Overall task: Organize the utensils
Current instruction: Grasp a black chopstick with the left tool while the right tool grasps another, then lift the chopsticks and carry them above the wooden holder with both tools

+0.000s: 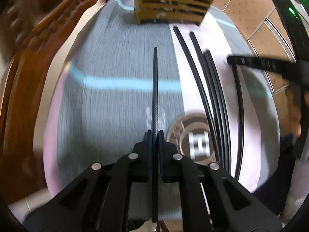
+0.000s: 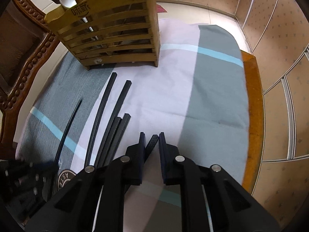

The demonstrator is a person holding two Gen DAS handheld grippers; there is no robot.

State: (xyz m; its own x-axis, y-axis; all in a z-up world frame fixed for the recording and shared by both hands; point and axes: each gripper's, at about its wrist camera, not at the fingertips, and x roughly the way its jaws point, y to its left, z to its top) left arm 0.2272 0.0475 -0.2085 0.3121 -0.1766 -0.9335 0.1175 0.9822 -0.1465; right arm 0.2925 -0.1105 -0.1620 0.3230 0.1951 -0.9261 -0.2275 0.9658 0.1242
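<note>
Over striped cloth (image 1: pixel 115 81), left gripper's (image 1: pixel 154 133) jaws clamp one chopstick (image 1: pixel 155 89).

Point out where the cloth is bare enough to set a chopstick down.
Free: the cloth right of the holder, out to the table edge, and the grey strip left of the left hand-held gripper's chopstick. Crowded: the loose chopsticks in front of the holder, beside the right hand-held gripper.

Black chopsticks (image 2: pixel 100 112), grey-pink striped cloth (image 2: pixel 212 89)
</note>
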